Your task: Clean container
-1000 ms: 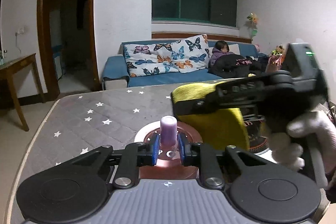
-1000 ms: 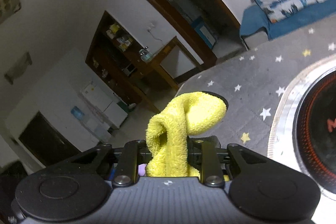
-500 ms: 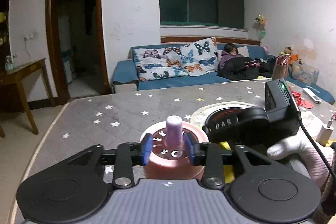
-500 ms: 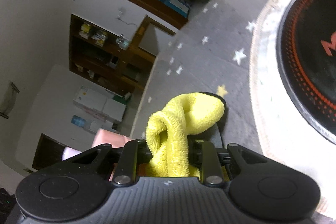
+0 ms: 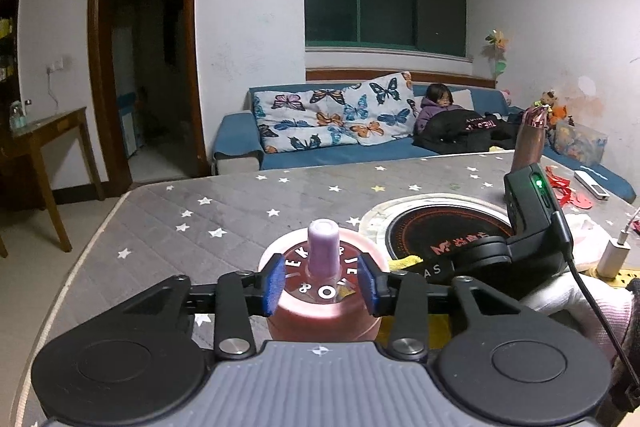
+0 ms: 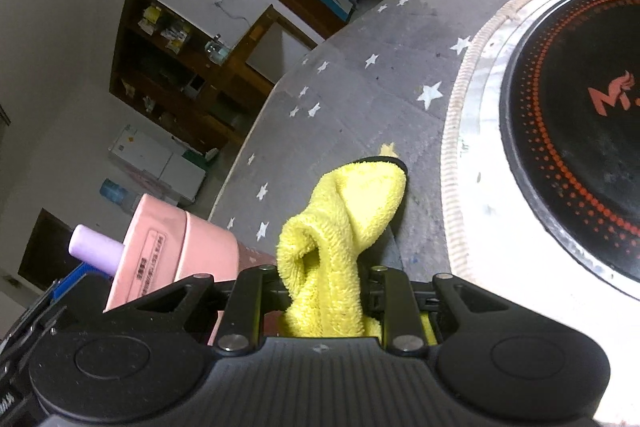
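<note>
A pink container (image 5: pixel 324 311) with a lilac spout (image 5: pixel 323 241) on its lid stands on the star-patterned table cover. My left gripper (image 5: pixel 320 285) is shut on its lid, blue pads pressing both sides. The right wrist view shows the same container (image 6: pixel 176 259) at lower left, tilted in the picture. My right gripper (image 6: pixel 326 291) is shut on a yellow cloth (image 6: pixel 340 227), which bulges up between the fingers. In the left wrist view the right gripper's body (image 5: pixel 496 255) sits low, just right of the container, with a strip of the cloth (image 5: pixel 406 261) showing; a hand in a white glove (image 5: pixel 576 297) holds it.
A round black induction hob (image 6: pixel 580 115) with a silver rim is set into the table, right of the cloth. A white charger (image 5: pixel 614 255) and cable lie at the right edge. Beyond the table are a blue sofa (image 5: pixel 320 151) with a seated person, a doorway and a wooden side table (image 5: pixel 44 135).
My right gripper has come down with the cloth from above the container to table level beside it. The left gripper has kept its grip on the container.
</note>
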### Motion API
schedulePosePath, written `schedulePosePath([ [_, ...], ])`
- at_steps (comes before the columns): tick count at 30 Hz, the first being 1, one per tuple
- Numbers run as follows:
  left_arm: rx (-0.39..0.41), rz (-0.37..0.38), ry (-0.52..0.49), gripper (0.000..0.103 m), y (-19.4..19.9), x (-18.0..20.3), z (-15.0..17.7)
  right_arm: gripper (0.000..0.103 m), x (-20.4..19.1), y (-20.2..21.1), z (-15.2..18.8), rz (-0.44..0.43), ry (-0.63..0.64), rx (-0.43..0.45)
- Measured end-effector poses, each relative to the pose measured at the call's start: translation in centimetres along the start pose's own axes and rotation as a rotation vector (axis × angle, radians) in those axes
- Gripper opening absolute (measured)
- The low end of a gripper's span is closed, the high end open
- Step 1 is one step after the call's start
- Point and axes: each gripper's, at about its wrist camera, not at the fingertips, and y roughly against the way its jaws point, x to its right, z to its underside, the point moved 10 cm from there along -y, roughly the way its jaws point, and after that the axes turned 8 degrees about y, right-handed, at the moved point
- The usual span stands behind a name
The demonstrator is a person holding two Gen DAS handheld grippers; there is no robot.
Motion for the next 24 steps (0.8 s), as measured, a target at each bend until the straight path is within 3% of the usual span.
schedulePosePath([
  [8, -0.004, -0.033, 0.029, 0.043, -0.1, -0.2, -0.3, 0.021, -0.9, 1.6, 1.1, 0.006, 0.006, 0.016],
  [19, 0.044, -0.153, 0.055, 0.044, -1.5, 0.9, -0.6, 0.021, -0.8, 2.8, 1.3, -0.021, -0.014, 0.051],
  [22, 0.063, -0.196, 0.072, 0.053, -1.5, 0.7, -0.5, 0.021, -0.8, 3.3, 1.2, -0.025, -0.007, 0.062],
  [24, 0.079, -0.232, 0.069, 0.075, -1.4, 0.7, -0.5, 0.021, -0.8, 3.4, 1.1, -0.026, -0.006, 0.067],
])
